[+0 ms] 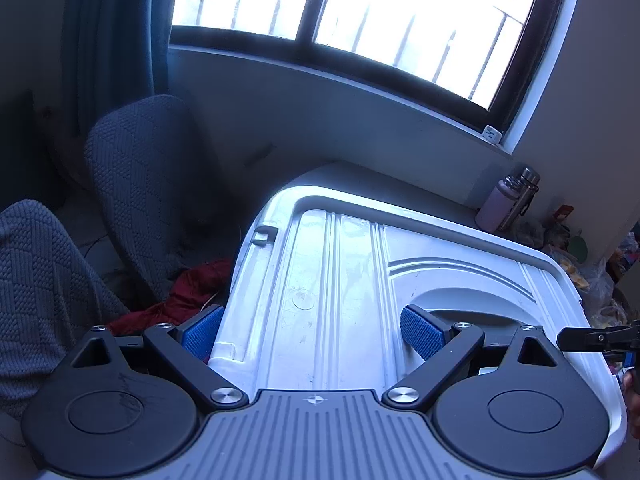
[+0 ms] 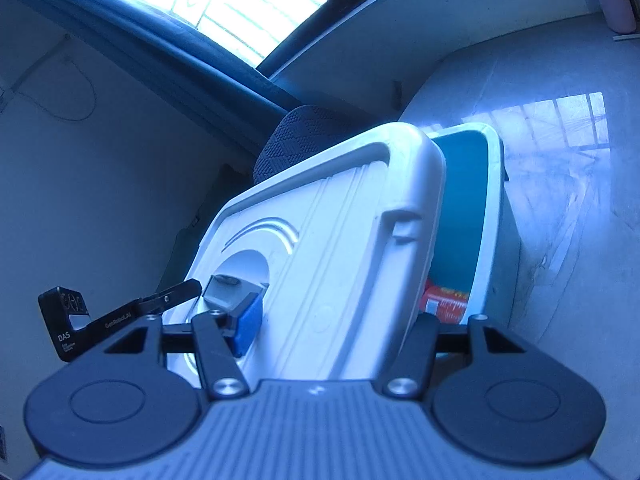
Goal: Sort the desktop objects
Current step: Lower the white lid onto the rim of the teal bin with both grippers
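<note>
My left gripper [image 1: 312, 330] and right gripper [image 2: 334, 320], jaws wide, straddle the stiff, light, slick lid [image 1: 340, 264]; gripping its rim seems safest.

Blown-out window [image 1: 360, 12] glare up top, cold blue cast throughout, dim lower left corners, heavy fisheye bending at edges.

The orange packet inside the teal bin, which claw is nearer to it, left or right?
Right. The right claw straddles the white lid edge directly above the orange packet in the teal bin. The left claw sits across the lid's far side, and the packet is out of its view.
</note>
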`<state>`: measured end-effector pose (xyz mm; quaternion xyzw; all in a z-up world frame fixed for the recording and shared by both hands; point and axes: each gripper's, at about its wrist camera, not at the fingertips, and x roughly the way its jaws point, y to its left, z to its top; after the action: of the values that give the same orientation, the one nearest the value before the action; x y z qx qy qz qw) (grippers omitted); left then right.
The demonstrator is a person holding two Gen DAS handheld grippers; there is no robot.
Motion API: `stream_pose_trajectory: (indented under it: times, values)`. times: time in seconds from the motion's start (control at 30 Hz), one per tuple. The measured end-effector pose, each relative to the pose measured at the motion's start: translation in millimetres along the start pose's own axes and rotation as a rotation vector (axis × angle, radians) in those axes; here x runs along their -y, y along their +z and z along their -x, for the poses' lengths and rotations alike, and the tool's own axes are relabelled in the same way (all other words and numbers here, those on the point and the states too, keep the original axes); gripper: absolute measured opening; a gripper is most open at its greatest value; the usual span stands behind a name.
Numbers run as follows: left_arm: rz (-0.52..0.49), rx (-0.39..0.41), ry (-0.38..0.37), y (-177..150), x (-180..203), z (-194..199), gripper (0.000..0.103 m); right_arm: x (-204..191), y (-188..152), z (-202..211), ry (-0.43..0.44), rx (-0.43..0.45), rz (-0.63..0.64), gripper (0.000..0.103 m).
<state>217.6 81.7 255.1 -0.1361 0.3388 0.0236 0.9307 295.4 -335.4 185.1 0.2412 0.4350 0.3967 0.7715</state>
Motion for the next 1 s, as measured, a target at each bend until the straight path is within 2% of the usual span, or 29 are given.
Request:
stream_pose_trajectory:
  times: [0.57,1.0]
  values:
    - [-0.021,-0.052,-0.028,61.2,-16.5,-91.9,0.094,34.3,66.0,-48.4,-0.038,0.008,-0.073,0.059]
    - [-0.017,-0.101,-0.054,59.7,-29.7,-139.4,0.094,54.1,75.6,-69.8,-0.085,-0.023,-0.109,0.060]
